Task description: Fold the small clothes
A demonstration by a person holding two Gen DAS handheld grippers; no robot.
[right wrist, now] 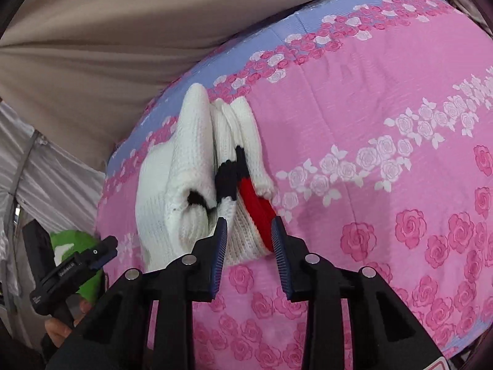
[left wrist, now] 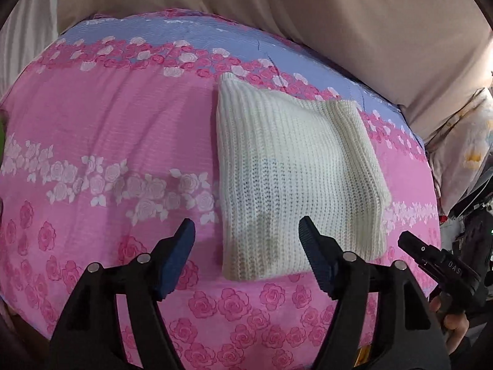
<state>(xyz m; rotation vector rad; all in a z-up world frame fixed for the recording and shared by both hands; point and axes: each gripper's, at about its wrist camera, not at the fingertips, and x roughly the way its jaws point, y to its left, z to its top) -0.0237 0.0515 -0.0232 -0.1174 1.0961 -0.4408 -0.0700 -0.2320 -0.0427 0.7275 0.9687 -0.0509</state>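
Observation:
A white knit sweater [left wrist: 292, 166] lies folded flat on the pink rose-print bedspread [left wrist: 107, 117]. My left gripper [left wrist: 246, 225] hovers over its near left corner, jaws wide open and holding nothing. In the right wrist view the sweater [right wrist: 191, 154] is seen end-on, its stacked layers showing black and red stripes [right wrist: 252, 197]. My right gripper [right wrist: 249, 222] stands part open at the sweater's near end; knit shows in the gap, and no pinch is visible. The right gripper [left wrist: 409, 243] sits just off the sweater's right corner. The left gripper [right wrist: 106, 246] shows at the lower left.
Beige cloth [left wrist: 308, 15] hangs behind the bed. A pale floral pillow [left wrist: 462, 141] lies past the right edge, with dark clutter below it. A green object [right wrist: 71, 243] and grey fabric [right wrist: 46, 166] are beside the bed. A hand [left wrist: 456, 323] grips the right tool.

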